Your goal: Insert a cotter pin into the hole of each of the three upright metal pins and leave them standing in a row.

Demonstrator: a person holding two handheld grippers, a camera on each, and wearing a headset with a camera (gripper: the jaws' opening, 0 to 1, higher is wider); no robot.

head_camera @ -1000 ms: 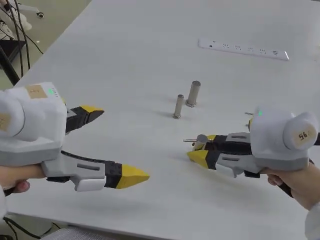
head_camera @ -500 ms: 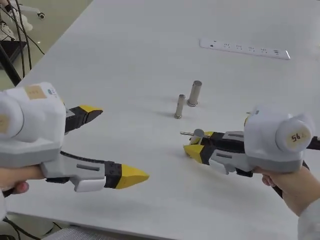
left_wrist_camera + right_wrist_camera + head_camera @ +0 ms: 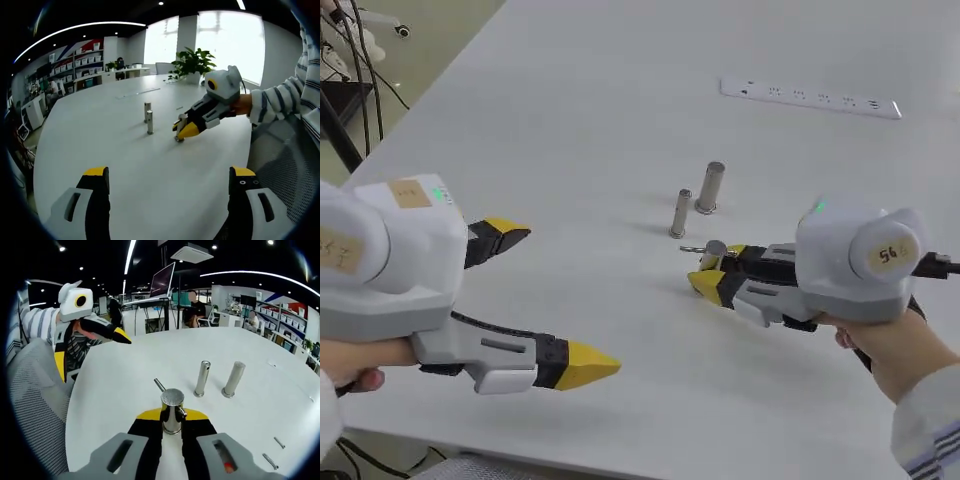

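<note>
Two bare metal pins stand upright mid-table, a thin one (image 3: 679, 213) and a thicker one (image 3: 709, 187); they also stand side by side in the right gripper view (image 3: 202, 378) (image 3: 234, 379). My right gripper (image 3: 712, 268) is shut on the third metal pin (image 3: 172, 410), upright just in front of them. A cotter pin (image 3: 159, 385) pokes sideways out of that pin near its head. Whether its base touches the table I cannot tell. My left gripper (image 3: 565, 298) hovers open at the near left, its jaws wide apart (image 3: 169, 172) with nothing between them.
A white power strip (image 3: 810, 99) lies at the far right of the white table (image 3: 570, 120). Two loose cotter pins (image 3: 279, 442) (image 3: 270, 461) lie on the table to the right of my right gripper. An office chair stands by the table edge.
My right gripper has carried its pin forward, closer to the two standing pins. The left gripper has barely shifted and stays open.
</note>
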